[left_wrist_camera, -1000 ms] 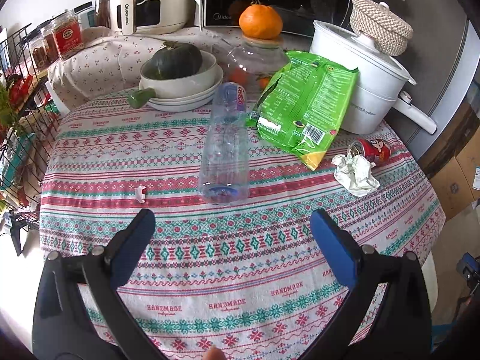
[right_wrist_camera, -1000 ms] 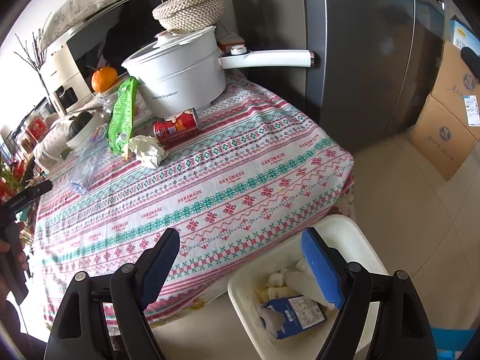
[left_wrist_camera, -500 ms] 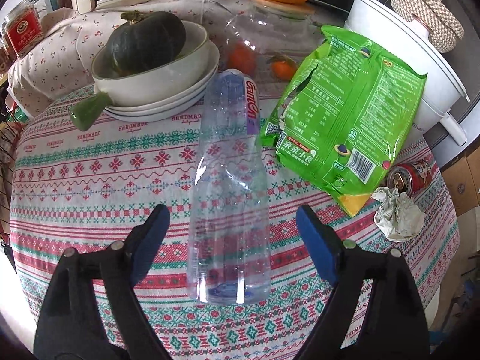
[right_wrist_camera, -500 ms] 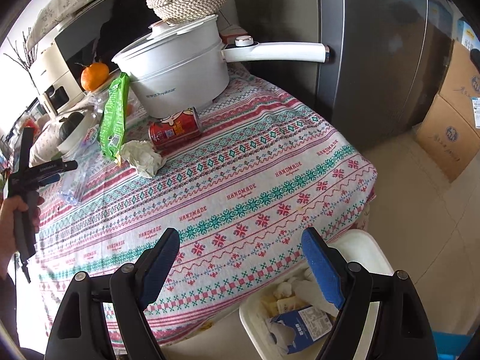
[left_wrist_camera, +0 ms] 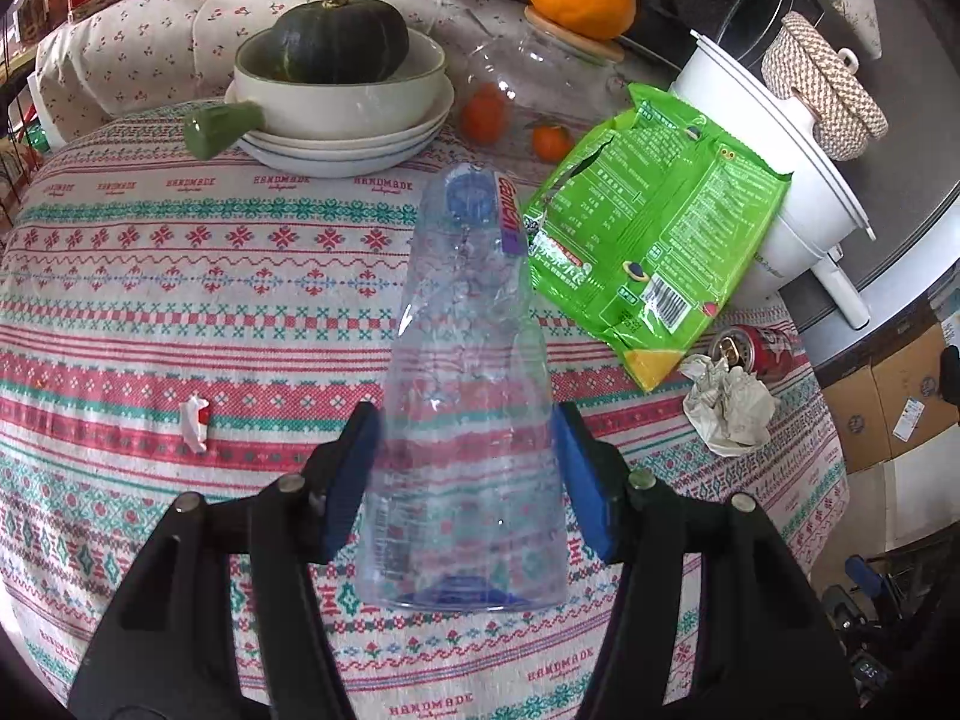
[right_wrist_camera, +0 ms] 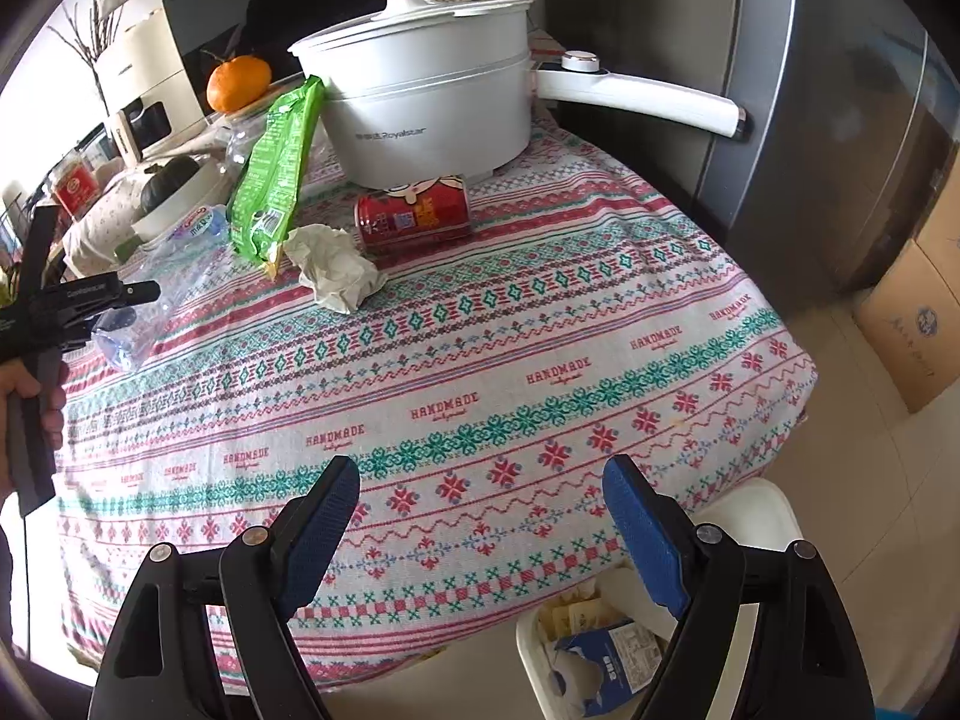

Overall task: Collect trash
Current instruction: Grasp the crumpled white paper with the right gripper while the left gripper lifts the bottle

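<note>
Left wrist view: my left gripper (left_wrist_camera: 465, 468) has its blue pads on both flanks of the bottle (left_wrist_camera: 468, 420), low on the body near the base. The jaws are closed to the bottle's width and the pads look to be touching the plastic; I judge it gripped, though how firmly I cannot tell. The bottle lies along my fingers with its cap end pointing away toward the bowl (left_wrist_camera: 339, 93), its neck just beside the green bag (left_wrist_camera: 654, 240). Whether its base is off the cloth (left_wrist_camera: 180, 300) I cannot tell.

Right wrist view: my right gripper (right_wrist_camera: 480, 534) is wide open and holds nothing, hanging over the table edge. Below it, on the floor beside the table, is the bin (right_wrist_camera: 756, 516) with a blue carton (right_wrist_camera: 606, 666) already inside.

To do this step well, I'd squeeze only until the thin wall gives a little. An empty bottle is light but slick and crumples, so too much force could pop it out forward. I'd lift straight up before swinging, so the neck clears the bag and doesn't drag it. Carrying it level should stop it pivoting between the pads. Then I'd travel over the table's right edge to the bin and open only when directly above it.

Tissue (left_wrist_camera: 729, 411) and can (left_wrist_camera: 753, 348) lie together near the pot (left_wrist_camera: 774, 180), within my right gripper's side. A small scrap (left_wrist_camera: 195, 423) sits alone left of the bottle.
</note>
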`<act>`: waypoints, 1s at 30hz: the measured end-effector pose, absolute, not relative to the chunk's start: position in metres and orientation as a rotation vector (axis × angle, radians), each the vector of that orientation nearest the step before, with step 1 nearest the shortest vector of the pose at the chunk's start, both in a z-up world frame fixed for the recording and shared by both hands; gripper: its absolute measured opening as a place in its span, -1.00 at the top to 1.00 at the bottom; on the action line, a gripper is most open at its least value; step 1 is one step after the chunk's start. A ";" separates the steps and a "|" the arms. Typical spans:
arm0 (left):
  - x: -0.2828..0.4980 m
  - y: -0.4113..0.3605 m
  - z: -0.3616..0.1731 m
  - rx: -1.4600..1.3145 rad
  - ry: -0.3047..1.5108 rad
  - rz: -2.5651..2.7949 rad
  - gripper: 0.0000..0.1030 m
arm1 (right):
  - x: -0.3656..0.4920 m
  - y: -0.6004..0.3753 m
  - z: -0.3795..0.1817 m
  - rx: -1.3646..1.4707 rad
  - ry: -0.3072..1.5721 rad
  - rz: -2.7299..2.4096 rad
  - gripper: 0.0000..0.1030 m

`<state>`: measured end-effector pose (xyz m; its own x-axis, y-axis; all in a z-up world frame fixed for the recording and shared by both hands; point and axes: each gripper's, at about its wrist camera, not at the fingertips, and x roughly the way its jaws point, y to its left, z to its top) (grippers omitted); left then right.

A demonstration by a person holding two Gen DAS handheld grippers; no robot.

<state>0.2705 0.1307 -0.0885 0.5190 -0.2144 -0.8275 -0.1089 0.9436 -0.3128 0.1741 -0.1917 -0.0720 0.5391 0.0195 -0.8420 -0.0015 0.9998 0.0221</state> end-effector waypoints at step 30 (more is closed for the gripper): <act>0.179 0.135 -0.009 -0.363 0.841 -0.184 -0.16 | 0.322 -0.080 -0.126 -0.134 0.984 0.138 0.26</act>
